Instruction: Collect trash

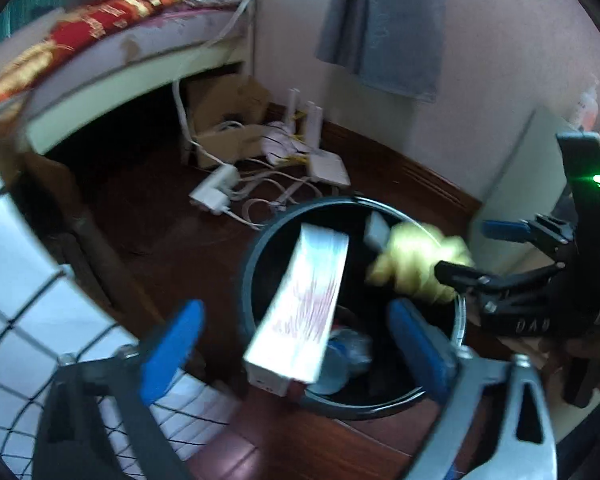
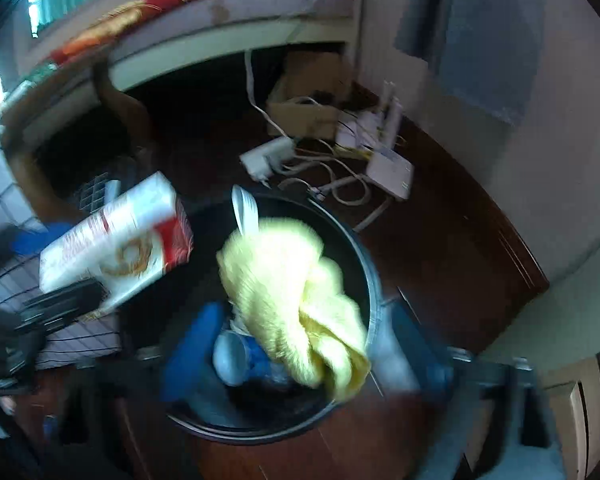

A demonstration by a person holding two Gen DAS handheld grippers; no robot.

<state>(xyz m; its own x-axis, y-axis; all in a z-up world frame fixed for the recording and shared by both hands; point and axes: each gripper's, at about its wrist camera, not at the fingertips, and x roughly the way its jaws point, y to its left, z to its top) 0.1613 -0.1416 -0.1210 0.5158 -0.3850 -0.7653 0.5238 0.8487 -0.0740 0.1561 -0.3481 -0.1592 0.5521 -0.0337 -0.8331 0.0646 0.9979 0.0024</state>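
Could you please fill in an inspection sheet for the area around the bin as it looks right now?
Surface: dark wooden floor.
Job's things: white-and-red carton and crumpled yellow cloth over the black bin; a cup lies inside.
Clutter: cardboard box by the wall.
Grippers: left gripper open, carton between its fingers but apart; right gripper open around the cloth.
Cables: white power strip with tangled leads.
Surroundings: bed, grey towel on the wall.
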